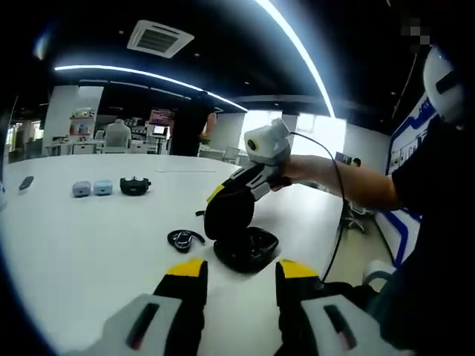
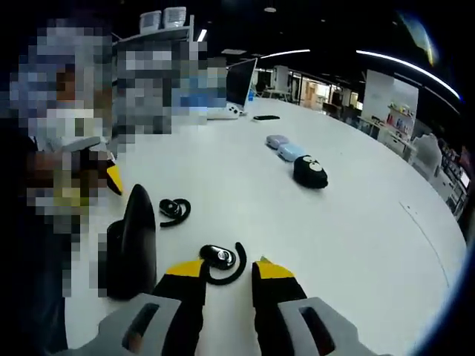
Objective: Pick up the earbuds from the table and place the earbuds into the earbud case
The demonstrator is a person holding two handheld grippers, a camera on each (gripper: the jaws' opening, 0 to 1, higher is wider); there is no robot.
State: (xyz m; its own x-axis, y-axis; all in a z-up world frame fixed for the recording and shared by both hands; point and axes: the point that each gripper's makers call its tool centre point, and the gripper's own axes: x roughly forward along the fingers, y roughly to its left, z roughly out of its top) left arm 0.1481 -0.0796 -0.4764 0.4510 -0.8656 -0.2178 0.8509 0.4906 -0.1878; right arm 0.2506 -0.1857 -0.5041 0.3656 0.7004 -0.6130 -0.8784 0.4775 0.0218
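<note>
The black earbud case (image 1: pixel 246 251) lies on the white table (image 1: pixel 89 245) with its lid (image 1: pixel 226 213) standing upright, just past my left gripper (image 1: pixel 241 271), which is open with nothing in it. One black hooked earbud (image 1: pixel 185 239) rests on the table left of the case. My right gripper (image 1: pixel 223 194) reaches in behind the lid, held by a hand. In the right gripper view, my right gripper (image 2: pixel 228 269) has its jaws narrowed around the second earbud (image 2: pixel 220 258). The case (image 2: pixel 130 248) is to its left, and the other earbud (image 2: pixel 174 210) lies beyond it.
Two pale cases (image 1: pixel 92 188) and a black case (image 1: pixel 134 185) sit in a row farther off, seen also as pale cases (image 2: pixel 285 147) and black case (image 2: pixel 310 172). A phone (image 2: pixel 266 117) and a laptop (image 2: pixel 239 85) lie at the far end. The table edge (image 2: pixel 438 245) curves on the right.
</note>
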